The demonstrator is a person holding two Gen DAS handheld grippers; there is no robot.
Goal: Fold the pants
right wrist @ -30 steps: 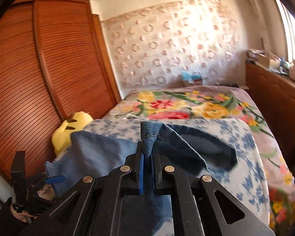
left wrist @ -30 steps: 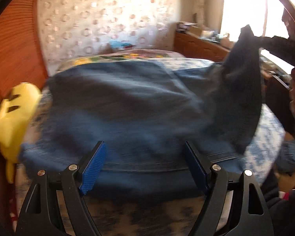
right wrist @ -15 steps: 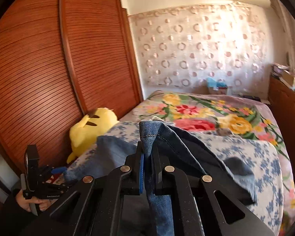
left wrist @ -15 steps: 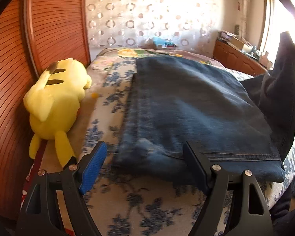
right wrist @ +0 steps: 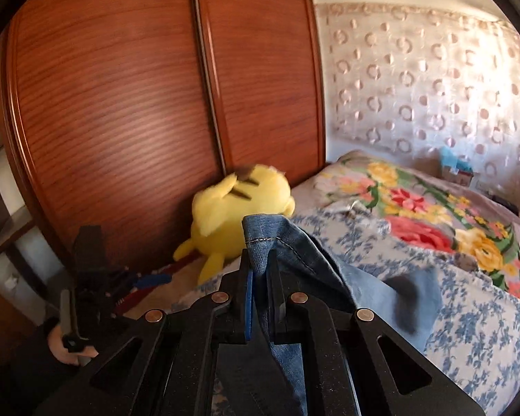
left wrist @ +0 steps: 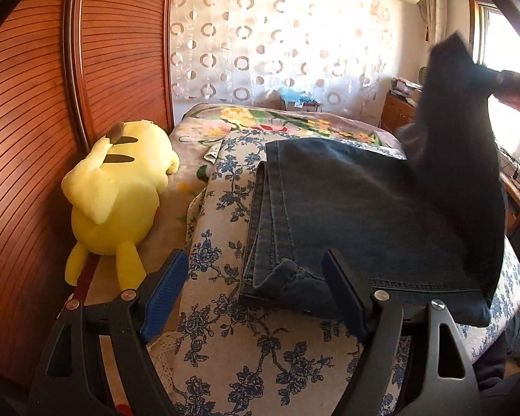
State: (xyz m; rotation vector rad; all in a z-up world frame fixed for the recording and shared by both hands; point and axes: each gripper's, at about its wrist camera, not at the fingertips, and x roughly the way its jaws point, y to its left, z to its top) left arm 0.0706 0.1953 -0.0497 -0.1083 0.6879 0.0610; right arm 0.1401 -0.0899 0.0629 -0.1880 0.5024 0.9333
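The dark blue denim pants (left wrist: 374, 208) lie on the bed's blue-flowered white cover (left wrist: 222, 312), already doubled so that stitched edges stack along the side facing the yellow plush toy (left wrist: 118, 194). That toy, lying against the reddish slatted wardrobe doors (left wrist: 52, 104), serves as the landmark: the pants sit just beside it toward the window side, with a strip of cover between them.

The right gripper (right wrist: 260, 277) has its jaws pressed together on a hemmed corner of the denim (right wrist: 260, 239), holding it well above the bed. In the left wrist view this lifted part hangs as a dark flap (left wrist: 461, 145) on the side of the pants farthest from the toy. It is probably held high so the cloth clears the layers below and can be carried over them toward the toy, making the next fold.

The left gripper (left wrist: 256, 294) has its jaws wide apart and holds nothing; it hovers over the near corner of the pants, on the toy's side, where a small bit of cloth is turned up (left wrist: 284, 270). Likely it waits there to pin or straighten that corner, so the stack does not slide while the flap comes across.
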